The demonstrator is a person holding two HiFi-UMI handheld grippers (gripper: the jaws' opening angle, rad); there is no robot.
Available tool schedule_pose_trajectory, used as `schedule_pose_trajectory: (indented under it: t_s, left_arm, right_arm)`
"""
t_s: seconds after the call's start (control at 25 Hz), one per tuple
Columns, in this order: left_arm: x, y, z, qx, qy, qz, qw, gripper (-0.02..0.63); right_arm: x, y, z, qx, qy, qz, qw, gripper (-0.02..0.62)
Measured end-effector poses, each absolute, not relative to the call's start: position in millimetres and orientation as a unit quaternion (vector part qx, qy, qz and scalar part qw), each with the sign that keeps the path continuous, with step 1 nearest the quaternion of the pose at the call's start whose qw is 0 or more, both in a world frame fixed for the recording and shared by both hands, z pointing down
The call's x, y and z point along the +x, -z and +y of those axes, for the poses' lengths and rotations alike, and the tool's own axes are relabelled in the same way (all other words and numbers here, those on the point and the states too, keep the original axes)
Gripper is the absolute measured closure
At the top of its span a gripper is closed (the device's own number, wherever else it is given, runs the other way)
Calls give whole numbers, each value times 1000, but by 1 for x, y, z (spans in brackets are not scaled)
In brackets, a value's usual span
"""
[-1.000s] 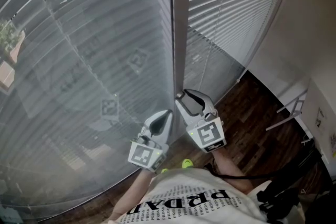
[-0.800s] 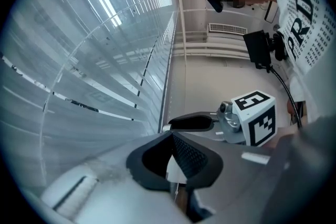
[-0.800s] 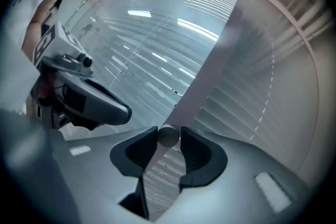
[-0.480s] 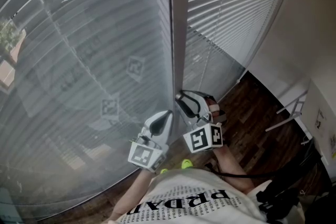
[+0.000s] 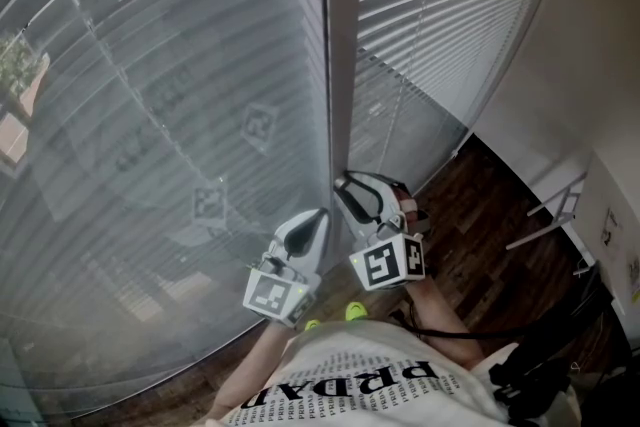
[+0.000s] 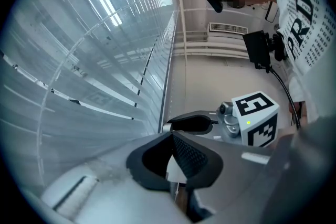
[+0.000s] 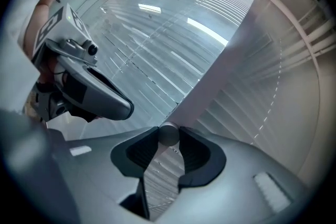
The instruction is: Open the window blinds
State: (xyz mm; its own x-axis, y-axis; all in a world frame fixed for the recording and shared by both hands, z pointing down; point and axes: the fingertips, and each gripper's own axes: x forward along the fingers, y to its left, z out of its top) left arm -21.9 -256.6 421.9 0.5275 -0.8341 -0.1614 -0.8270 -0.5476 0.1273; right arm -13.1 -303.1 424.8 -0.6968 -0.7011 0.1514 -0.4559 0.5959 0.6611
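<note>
At the window, blinds [image 5: 150,115]: lowered across both panes, straight ahead of the person.
Shirt [image 5: 370,390]: print reads "PRDA".
Right tongs [image 5: 349,185]: near level, rolled sideways; jaws have just been closing and now grip the wand [image 7: 168,134].
Left tongs [image 5: 318,218]: alongside, level, tips closed together.

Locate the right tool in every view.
Head view: right tool low centre, by the post.
Left gripper view: right tool just right of centre, pointing left.
Right gripper view: right tool bottom centre; its jaws, just closing, grip a rod.
Shared landmark: the blinds, in all three.
</note>
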Motion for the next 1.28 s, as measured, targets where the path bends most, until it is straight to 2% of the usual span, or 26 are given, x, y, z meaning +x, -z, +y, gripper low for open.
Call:
schedule_pose_trajectory:
  t_s: [1.28]
  left_arm:
    - [-23, -422, -255, 876, 103, -470, 18, 612]
  right_arm:
    - [-8, -422, -308, 353, 107, -924, 100, 466]
